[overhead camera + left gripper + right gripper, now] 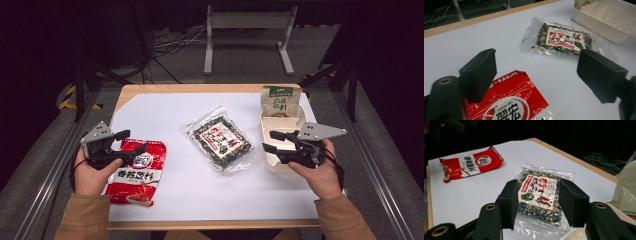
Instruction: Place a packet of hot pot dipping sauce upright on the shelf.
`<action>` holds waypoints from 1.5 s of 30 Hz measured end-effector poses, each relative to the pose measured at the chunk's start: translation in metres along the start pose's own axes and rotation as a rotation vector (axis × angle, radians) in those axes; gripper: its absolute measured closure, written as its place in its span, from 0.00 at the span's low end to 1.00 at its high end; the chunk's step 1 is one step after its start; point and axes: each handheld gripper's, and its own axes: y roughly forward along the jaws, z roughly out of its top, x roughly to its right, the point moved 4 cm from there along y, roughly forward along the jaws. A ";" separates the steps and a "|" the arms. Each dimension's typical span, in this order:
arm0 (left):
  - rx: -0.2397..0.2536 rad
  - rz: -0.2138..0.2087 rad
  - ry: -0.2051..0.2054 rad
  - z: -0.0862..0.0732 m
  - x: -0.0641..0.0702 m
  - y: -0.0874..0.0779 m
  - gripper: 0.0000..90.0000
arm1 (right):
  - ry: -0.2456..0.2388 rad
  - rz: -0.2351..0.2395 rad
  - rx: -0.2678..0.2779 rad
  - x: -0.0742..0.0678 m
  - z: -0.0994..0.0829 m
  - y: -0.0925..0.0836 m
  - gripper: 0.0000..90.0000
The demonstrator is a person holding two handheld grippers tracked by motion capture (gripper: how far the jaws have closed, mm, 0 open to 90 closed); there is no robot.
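My right claw (pixel 266 140) hangs with its black jaws parted and nothing between the pads; it grips nothing and touches nothing, and in the right gripper view the clear plastic packet of dark dried mix with a white and red label (pixel 539 195) lies on the paper beyond the gap, framed by the two jaws but apart from them. My left claw (pixel 133 141) is released too, its jaws standing wide, held just above the near end of the glossy red foil bag with a white band of lettering (pixel 135 171); I cannot tell whether its lower jaw brushes the bag, but the pads do not press on it. In the left gripper view that red bag (pixel 511 100) lies below the jaws and the clear packet (pixel 562 38) lies farther off. From above, the clear packet (pixel 220 140) lies flat and slanted near the middle of the white paper sheet (pixel 200 190), between my two hands and well apart from the red bag. Under my right hand (pixel 320 175) sits a cream plastic tray with dividers (pixel 274 165), and a green and beige pouch (pixel 279 101) stands in its far end.
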 end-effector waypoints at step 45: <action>-0.223 0.080 -0.141 -0.048 -0.103 0.050 0.15 | -0.047 0.073 -0.035 -0.037 -0.025 0.029 0.57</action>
